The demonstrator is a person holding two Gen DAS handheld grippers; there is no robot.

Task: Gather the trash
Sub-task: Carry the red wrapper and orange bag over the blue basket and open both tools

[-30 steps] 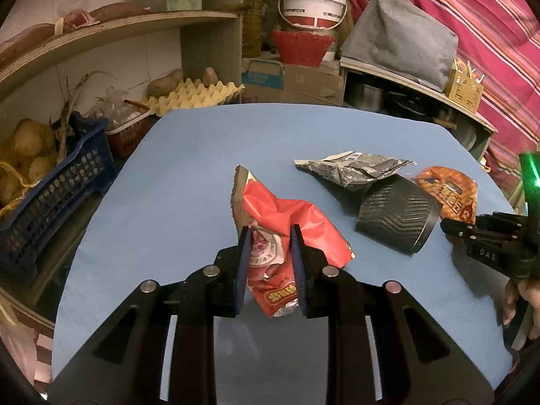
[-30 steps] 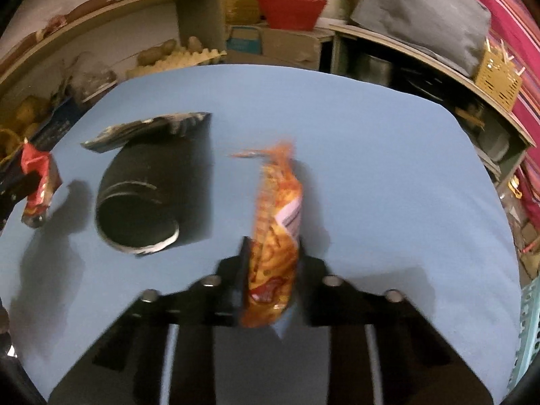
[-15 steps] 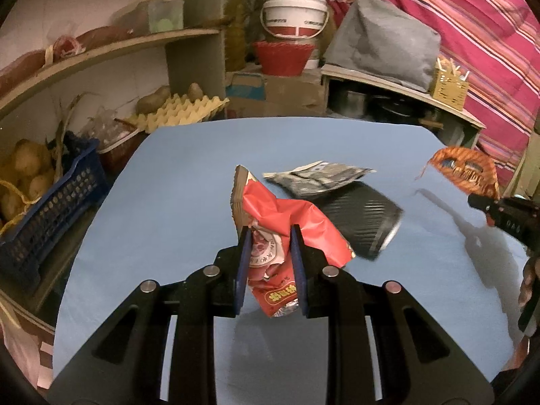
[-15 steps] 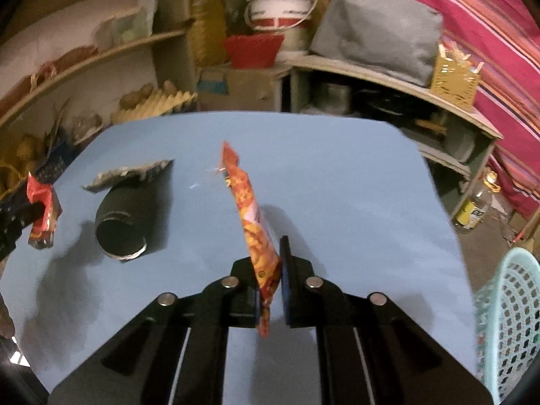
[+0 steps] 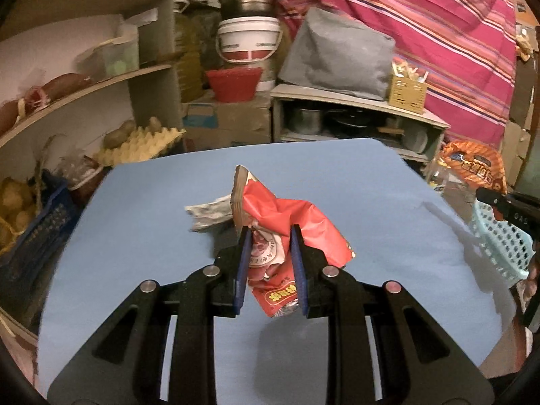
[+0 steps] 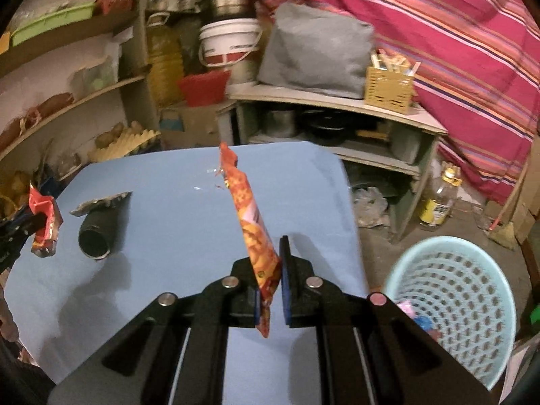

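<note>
Above the blue table (image 5: pixel 135 209), the left gripper (image 5: pixel 269 263) is pinching a crumpled red snack wrapper (image 5: pixel 287 222) between its blue pads, the bag hanging clear of the surface. Over at the table's right edge, the right gripper (image 6: pixel 270 283) is clamping a flat orange snack bag (image 6: pixel 249 216), which is standing up nearly edge-on from its fingers. Down on the floor to the right, a pale blue mesh basket (image 6: pixel 472 270) is sitting just beside the table, with a few bits of colour showing inside it. Back on the table, a black ribbed cup (image 6: pixel 96 233) is lying on its side, mouth toward the right wrist camera, and a silver foil wrapper (image 6: pixel 101 199) is lying against its far end. Beyond the basket, a yellow-labelled bottle (image 6: pixel 438 195) is standing on the floor.
</note>
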